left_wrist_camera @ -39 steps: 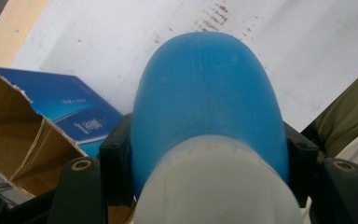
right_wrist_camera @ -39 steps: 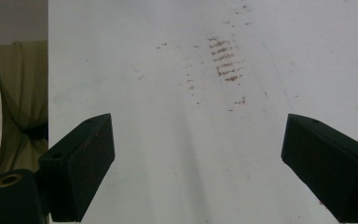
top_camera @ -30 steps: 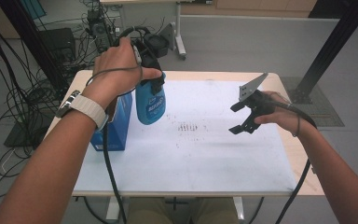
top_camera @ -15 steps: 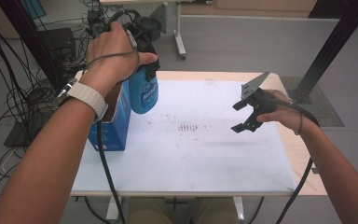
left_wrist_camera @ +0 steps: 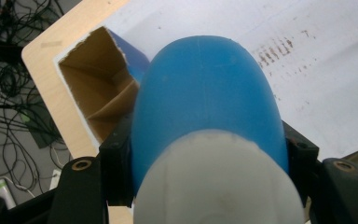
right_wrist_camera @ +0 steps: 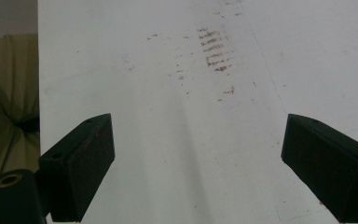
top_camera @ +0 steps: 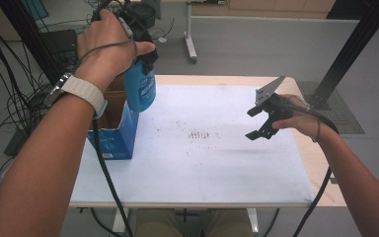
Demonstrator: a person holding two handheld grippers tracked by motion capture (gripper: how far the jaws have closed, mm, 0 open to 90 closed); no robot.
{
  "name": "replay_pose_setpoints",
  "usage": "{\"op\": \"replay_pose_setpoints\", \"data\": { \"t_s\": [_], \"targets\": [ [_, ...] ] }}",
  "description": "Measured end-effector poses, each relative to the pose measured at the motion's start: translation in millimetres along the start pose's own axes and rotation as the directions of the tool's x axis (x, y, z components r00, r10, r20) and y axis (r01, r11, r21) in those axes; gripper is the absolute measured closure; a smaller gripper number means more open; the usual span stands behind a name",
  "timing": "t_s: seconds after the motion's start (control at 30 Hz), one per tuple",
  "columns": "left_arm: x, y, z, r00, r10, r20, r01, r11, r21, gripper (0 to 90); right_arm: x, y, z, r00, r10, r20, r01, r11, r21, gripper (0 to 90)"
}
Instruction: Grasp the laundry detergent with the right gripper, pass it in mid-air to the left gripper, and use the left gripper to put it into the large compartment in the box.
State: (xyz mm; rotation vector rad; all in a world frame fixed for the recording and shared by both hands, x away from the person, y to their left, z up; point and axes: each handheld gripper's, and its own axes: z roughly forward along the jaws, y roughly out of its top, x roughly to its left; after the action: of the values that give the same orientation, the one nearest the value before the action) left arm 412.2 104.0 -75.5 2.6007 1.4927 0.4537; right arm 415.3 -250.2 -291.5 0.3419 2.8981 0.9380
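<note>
Left gripper (top_camera: 140,47) raised, fingers clamped tight, right gripper (top_camera: 257,122) hovering low, fingers spread wide

A blue plastic bottle (top_camera: 140,91) with a pale printed label is being held upright in the air, gripped near its top, where a dark cap is partly hidden by the hand. Its rounded base is being kept above the upper right corner of the open blue cardboard box (top_camera: 113,143), clear of the box's rim. In the left gripper view, the bottle (left_wrist_camera: 207,100) is being seen along its smooth, rounded body, with a whitish band nearest the camera.
</note>
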Motion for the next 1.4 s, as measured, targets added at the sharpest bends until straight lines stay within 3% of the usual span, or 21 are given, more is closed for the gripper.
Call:
{"op": "replay_pose_setpoints", "data": {
  "t_s": [0.3, 0.77, 1.03, 1.4],
  "targets": [
    [18.0, -4.5, -8.5, 0.9983, -0.051, -0.028, 0.051, 0.9987, 0.005, 37.4, -1.3, -1.0, -0.5, 1.0, 0.006, 0.003, -0.006, 1.0, -0.003, 9.5],
    [34.5, -10.5, -11.2, 0.9927, -0.114, -0.038, 0.114, 0.9935, 0.0, 37.4, -1.5, -2.1, -0.5, 0.9999, 0.012, 0.008, -0.012, 1.0, 0.001, 9.5],
    [46.4, -16.7, -8.5, 0.9845, -0.17, -0.044, 0.169, 0.9855, -0.009, 37.4, -1.8, -2.5, 0.7, 0.9999, 0.012, 0.01, -0.012, 1.0, 0.006, 9.5],
    [61.1, -27.2, 0.4, 0.9748, -0.215, -0.058, 0.215, 0.9765, -0.011, 37.4, -1.8, -3.8, 2.0, 0.9998, 0.014, 0.01, -0.014, 1.0, 0.013, 9.4]
  ]
}}
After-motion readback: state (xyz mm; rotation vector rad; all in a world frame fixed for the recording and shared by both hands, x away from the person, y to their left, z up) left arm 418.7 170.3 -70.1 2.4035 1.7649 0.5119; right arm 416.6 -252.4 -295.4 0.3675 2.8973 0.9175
